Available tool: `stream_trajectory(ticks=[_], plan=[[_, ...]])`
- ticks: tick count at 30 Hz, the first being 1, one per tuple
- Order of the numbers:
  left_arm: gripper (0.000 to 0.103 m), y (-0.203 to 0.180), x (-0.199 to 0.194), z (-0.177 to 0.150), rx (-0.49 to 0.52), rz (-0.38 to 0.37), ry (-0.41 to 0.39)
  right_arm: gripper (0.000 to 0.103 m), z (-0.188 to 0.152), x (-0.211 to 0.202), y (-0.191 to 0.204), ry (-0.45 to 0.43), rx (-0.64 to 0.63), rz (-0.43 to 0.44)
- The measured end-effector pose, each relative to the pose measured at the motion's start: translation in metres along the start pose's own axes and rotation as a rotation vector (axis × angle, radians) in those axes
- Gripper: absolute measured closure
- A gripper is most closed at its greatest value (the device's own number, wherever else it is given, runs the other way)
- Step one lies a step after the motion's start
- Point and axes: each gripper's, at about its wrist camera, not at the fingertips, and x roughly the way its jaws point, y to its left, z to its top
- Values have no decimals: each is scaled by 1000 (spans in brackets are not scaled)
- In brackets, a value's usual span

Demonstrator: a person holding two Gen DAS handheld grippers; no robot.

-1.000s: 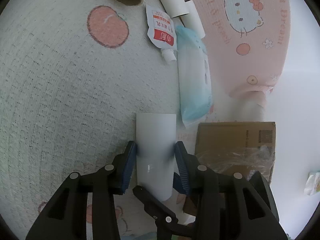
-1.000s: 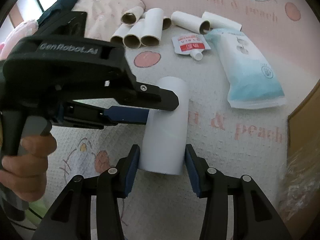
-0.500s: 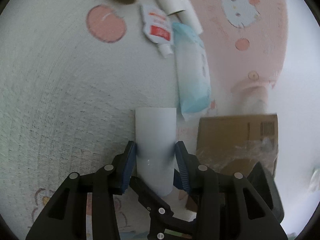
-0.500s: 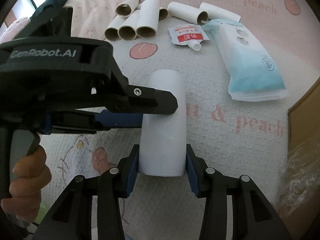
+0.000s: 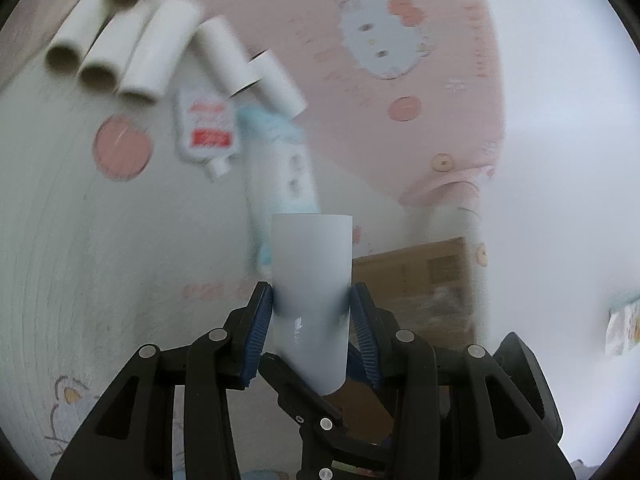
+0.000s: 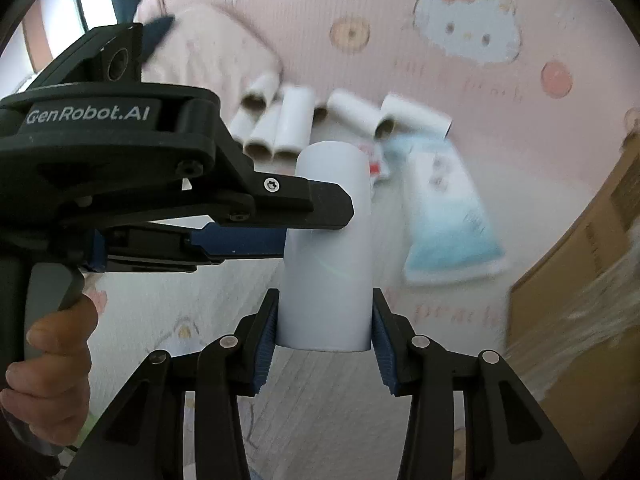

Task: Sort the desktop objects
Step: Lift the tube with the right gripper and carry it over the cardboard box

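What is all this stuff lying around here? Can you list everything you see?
White tube: one, held off the blanket by both tools, each gripping a different part of it.
Cardboard rolls: about seven, white with brown cores, lying in a cluster at the far side of the blanket; motion blur makes the count uncertain.
Small pouch: one, white with a red label and a spout, just in front of the rolls.
Blue and white pack: one, flat beside the pouch.
Cardboard box: one, brown, with clear plastic in it, at the right.
Blanket: one, pink and white with cartoon cats, under everything.
Left gripper: black, blue jaws shut on the tube.
Right gripper: same, also clamped on it.
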Motion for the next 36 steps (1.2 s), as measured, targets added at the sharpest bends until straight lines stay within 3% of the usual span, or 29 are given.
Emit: stream_trajectory(ticks=[8,15,23,30,36], plan=[[59,-68,-15,7,158,-44,-77,62,24,-50,-6,-125,7,-67],[59,-124,-29,15,254,-109,-98,62,43,-100,-13,-235,6,-138],[59,-185,-10,31,323,-201,7,62,52,-156,-35,-325,15,-255],[59,-236,23,20,418,-194,71,62,69,-167,-76,-319,65,-325],[59,-258,55,13,424,-186,143,62,49,-182,-116,-290,119,-347]])
